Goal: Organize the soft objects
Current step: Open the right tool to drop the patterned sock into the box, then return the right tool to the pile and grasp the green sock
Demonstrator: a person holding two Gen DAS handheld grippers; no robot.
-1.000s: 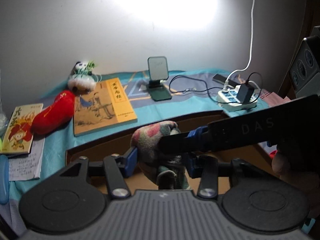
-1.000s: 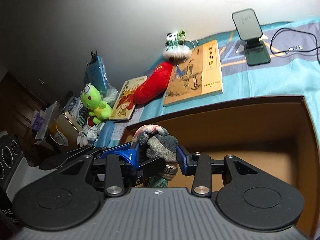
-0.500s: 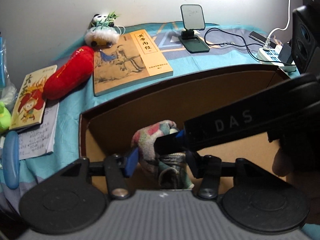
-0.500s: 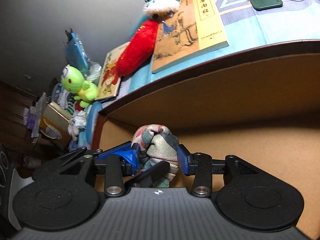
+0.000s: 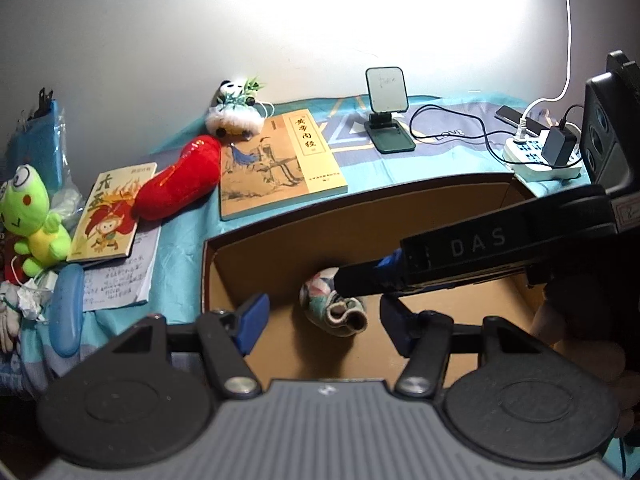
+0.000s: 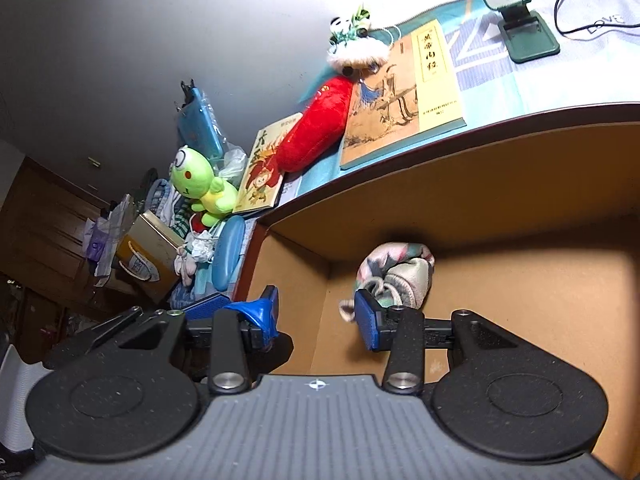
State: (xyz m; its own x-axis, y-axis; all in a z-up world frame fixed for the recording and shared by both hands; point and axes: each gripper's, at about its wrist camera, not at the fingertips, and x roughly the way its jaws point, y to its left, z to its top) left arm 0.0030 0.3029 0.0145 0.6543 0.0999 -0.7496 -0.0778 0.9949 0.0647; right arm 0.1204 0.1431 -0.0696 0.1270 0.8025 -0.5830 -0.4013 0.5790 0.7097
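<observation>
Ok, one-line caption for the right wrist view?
Right gripper open over the cardboard box, rolled sock bundle lying inside near its corner.

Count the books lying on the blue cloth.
2: a big tan book behind the box, and a small yellow book left of the red plush. Others may be hidden.

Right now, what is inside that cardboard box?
One rolled-up patterned sock lies on the floor of the cardboard box, near its left corner. The near part of the floor is hidden behind both grippers, so anything there cannot be seen.
</observation>
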